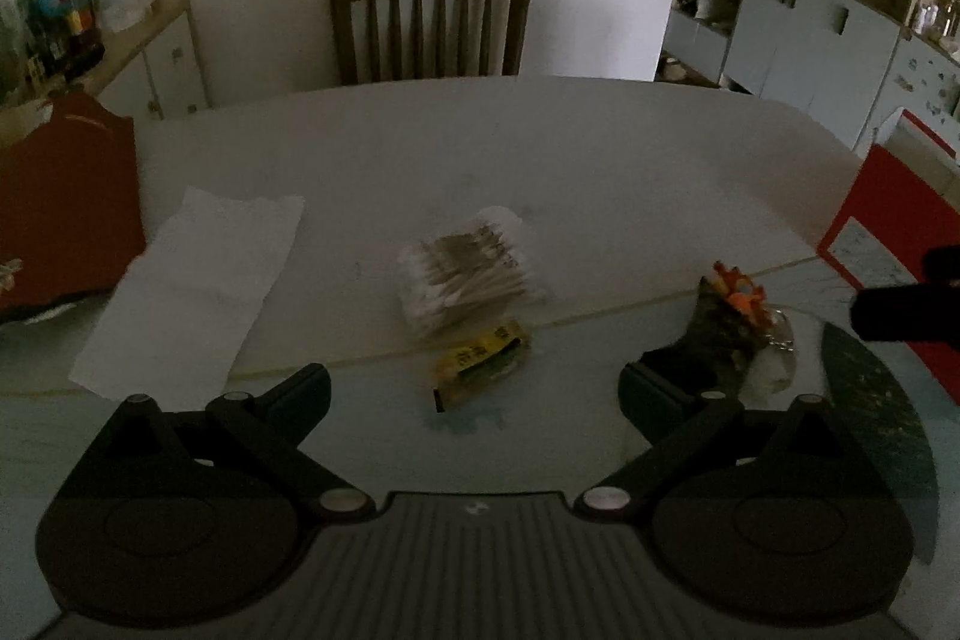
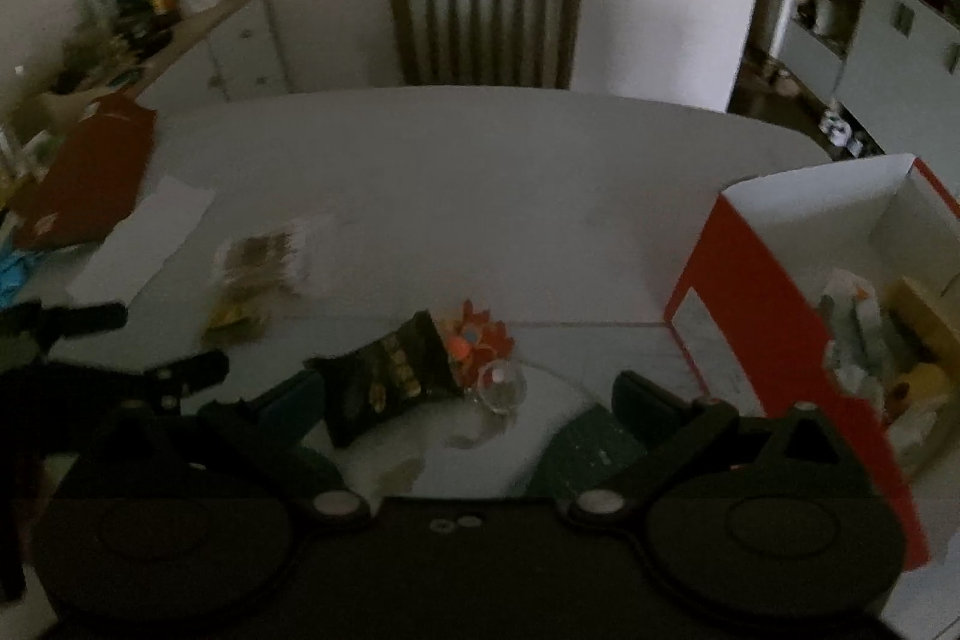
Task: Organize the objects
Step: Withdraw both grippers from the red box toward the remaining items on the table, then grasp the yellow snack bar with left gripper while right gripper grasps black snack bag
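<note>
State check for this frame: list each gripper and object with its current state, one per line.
left gripper: open, holding nothing
right gripper: open, holding nothing
red box: open, several items inside
cotton swab pack: lying on the table, untouched
yellow packet: lying flat between the left gripper's fingers, not gripped
dark pouch: lying on the table
paper sheet: lying flat

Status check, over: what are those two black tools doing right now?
Left tool open, empty. Right tool open, over dark pouch. Red box on right, part-filled. Nothing blocking.
</note>
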`<state>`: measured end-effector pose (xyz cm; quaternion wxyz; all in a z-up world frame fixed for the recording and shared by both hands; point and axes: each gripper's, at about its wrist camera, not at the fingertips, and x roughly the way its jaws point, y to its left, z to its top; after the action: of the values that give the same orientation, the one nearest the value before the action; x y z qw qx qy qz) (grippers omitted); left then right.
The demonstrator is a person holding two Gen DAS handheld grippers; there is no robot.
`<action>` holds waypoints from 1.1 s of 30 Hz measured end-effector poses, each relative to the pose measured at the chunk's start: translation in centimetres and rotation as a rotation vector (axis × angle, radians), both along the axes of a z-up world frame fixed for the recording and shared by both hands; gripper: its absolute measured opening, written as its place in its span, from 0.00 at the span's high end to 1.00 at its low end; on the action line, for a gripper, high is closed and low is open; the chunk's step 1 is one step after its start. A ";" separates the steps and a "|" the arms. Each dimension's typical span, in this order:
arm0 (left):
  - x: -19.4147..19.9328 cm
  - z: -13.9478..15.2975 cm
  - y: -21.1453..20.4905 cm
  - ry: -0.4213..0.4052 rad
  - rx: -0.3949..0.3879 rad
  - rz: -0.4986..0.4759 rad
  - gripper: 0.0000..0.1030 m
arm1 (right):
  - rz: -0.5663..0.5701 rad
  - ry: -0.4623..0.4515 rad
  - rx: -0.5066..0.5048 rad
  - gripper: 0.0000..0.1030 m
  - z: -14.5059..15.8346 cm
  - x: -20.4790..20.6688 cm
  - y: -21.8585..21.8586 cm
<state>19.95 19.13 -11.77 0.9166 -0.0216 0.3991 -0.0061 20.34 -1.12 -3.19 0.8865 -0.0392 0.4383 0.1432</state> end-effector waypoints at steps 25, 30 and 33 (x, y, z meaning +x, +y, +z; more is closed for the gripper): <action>3.7 -3.1 0.3 0.045 0.009 0.092 0.01 | -0.095 0.068 -0.161 0.03 -6.1 5.7 5.0; 3.5 -3.0 0.2 0.032 0.000 0.091 0.02 | -0.069 0.068 -0.198 0.04 -6.8 5.1 5.1; 3.1 -3.1 0.1 0.025 0.021 0.078 0.06 | -0.048 0.053 -0.217 0.05 -6.8 4.3 4.8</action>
<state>23.01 19.18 -14.85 0.9112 -0.0276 0.4095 0.0343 24.65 3.72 -9.95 0.8683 -0.1208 0.4752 0.0747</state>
